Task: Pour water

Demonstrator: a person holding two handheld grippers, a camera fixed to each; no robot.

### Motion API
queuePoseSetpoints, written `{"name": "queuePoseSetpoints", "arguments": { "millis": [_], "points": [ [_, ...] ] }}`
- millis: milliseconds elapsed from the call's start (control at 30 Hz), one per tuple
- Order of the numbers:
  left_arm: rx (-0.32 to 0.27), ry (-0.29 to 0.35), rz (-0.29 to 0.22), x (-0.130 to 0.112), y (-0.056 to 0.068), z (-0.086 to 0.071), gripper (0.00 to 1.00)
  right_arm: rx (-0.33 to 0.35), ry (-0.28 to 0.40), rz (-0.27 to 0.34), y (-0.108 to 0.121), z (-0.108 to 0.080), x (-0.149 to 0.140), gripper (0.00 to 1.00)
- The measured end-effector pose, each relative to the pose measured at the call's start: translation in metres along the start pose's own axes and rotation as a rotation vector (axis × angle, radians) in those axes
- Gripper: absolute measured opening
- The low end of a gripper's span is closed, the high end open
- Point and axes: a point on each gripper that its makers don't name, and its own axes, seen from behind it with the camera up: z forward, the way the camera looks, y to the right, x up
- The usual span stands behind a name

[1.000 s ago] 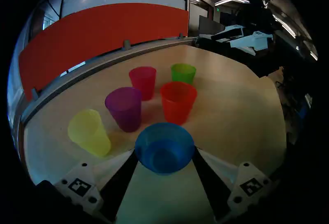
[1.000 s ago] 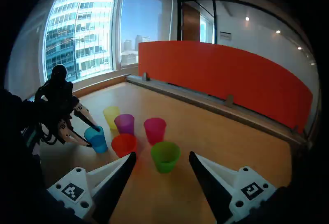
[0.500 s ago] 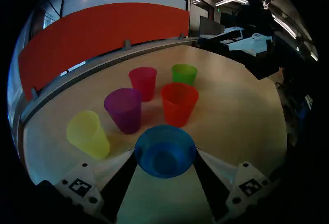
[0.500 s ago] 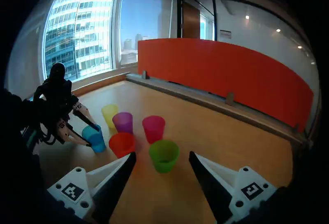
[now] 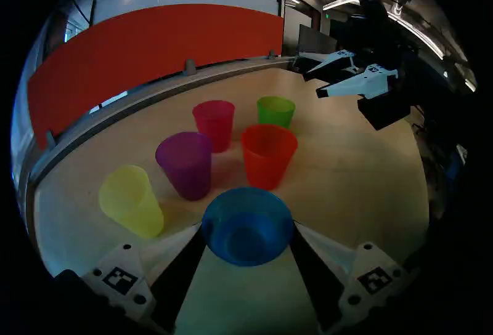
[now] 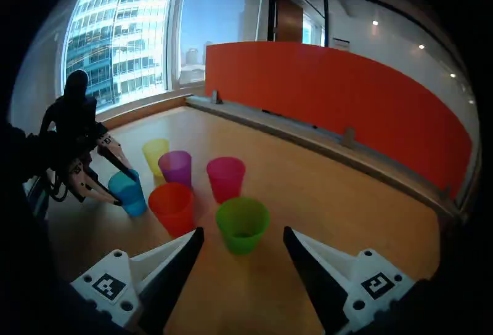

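The left gripper [image 5: 246, 229] clamps the blue cup [image 6: 127, 192] between both fingers, low over the wooden table [image 5: 363, 169]. Just beyond it cluster the yellow cup [image 5: 130, 199], purple cup [image 5: 185, 164], pink cup [image 5: 214, 124], orange cup [image 5: 268, 153] and green cup [image 5: 275, 111]. The right gripper [image 6: 242, 231] hangs spread wide and empty, near the green cup.

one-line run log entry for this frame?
pour: not started | left gripper: shut on blue cup | right gripper: open, green cup ahead | upright: red cup, purple cup, pink cup, yellow cup
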Motion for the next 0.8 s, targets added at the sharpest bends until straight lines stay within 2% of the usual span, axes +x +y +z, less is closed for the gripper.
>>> {"name": "queuePoseSetpoints", "arguments": {
  "millis": [800],
  "points": [
    [0.005,0.009,-0.007,0.000,-0.004,-0.001,0.89,0.019,-0.082,0.005,-0.005,0.054,-0.027,1.00]
  ]
}}
